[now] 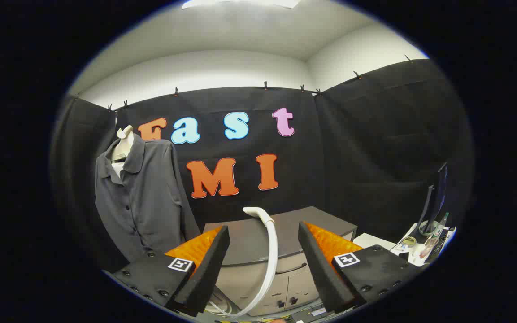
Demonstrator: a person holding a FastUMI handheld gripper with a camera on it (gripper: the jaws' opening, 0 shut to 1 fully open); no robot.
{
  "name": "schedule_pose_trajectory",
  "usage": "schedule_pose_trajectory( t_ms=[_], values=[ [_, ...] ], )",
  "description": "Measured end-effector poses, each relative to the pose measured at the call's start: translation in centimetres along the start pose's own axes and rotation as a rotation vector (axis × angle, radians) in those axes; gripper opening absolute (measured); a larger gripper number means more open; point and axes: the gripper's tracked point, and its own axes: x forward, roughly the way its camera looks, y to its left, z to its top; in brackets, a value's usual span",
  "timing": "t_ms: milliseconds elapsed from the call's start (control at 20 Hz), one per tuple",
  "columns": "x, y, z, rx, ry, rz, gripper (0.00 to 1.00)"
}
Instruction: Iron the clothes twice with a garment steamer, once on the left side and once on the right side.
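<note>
Claw [263, 233] gapes around steamer [271, 251], shirt [144, 197] beyond, cabinet [245, 246] behind.

A booth walled with black cloth [375, 148] clipped along its top edge, white wall [222, 67] and ceiling above, a ceiling light [240, 3] overhead. A grey cabinet [280, 251] stands against the cloth; a monitor [437, 197] sits at its right.
</note>
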Motion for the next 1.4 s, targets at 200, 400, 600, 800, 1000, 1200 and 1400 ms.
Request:
schedule_pose_trajectory(
  t_ms=[200, 400, 600, 800, 1000, 1200, 1400],
  values=[
    [-0.3, -0.5, 2.6, -0.039, -0.071, 0.04, 0.98],
    [-0.3, -0.5, 4.7, -0.086, -0.123, 0.073, 0.98],
    [0.7, -3.8, 5.0, -0.012, -0.127, 0.027, 0.98],
    [2.2, -4.8, 3.2, -0.006, -0.056, 0.037, 0.98],
    [5.7, -6.8, 0.7, 0.083, 0.029, 0.069, 0.98],
    [9.9, -7.8, -1.0, 0.039, 0.092, 0.07, 0.98],
    [15.3, -6.3, -0.8, 0.049, 0.148, 0.117, 0.98]
  ],
)
